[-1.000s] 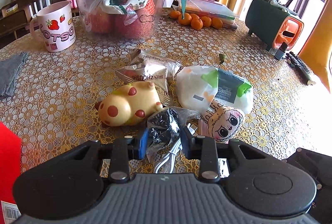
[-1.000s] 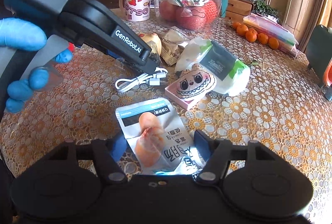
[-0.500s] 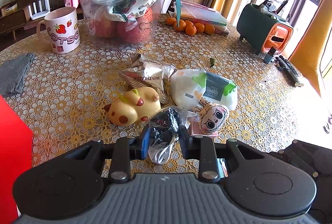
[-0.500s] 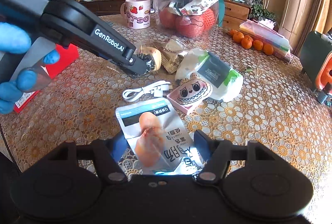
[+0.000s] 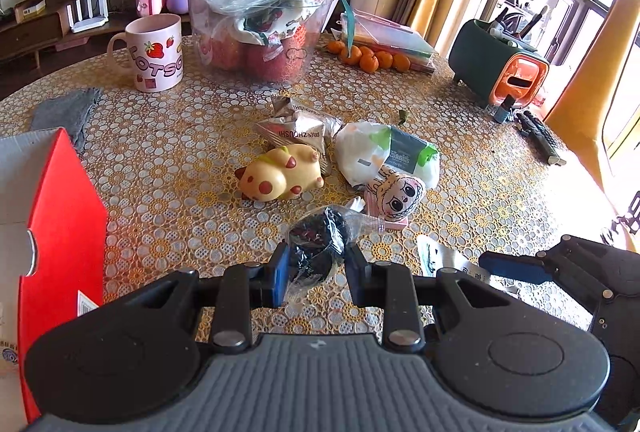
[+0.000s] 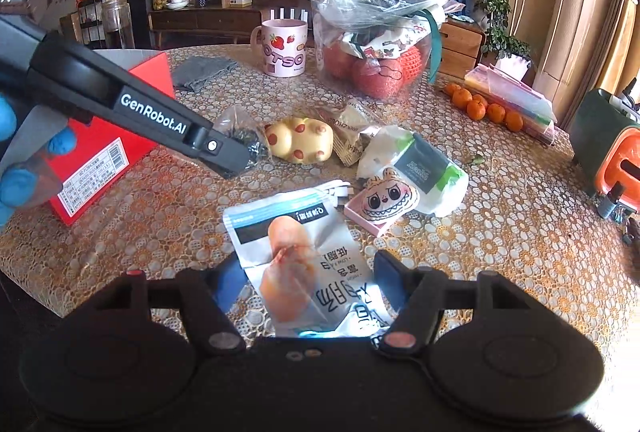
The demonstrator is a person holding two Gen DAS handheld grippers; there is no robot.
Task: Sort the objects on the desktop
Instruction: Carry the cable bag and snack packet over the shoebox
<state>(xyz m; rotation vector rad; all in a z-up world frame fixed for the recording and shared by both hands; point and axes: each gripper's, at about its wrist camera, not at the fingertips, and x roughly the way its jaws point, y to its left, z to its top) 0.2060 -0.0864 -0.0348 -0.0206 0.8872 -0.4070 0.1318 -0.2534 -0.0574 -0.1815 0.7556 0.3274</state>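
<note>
Clear plastic bag of dark bits (image 5: 320, 252) sits pinched in my left jaws, the silver snack pouch (image 6: 308, 264) in my right, both off the table (image 5: 160, 159). Yellow toy (image 5: 280, 173), plush (image 5: 398, 193), wrappers remain unsorted, I judge.

Left gripper (image 5: 316, 274): matte black body with a ribbed grey centre panel. Two round black discs are set at either side. Its fingers (image 5: 280, 276) are faced with blue pads, and silver round-head screws are seen on the black linkage bars. On its side, seen from the right wrist view, white lettering "GenRobot.AI" is printed, with a small silver screw near the tip.

Right gripper (image 6: 310, 284): same black build, blue pad on one finger (image 6: 230, 286), pivot screws tinted reddish.

Left hand (image 6: 28, 159): a blue glove is worn.
</note>
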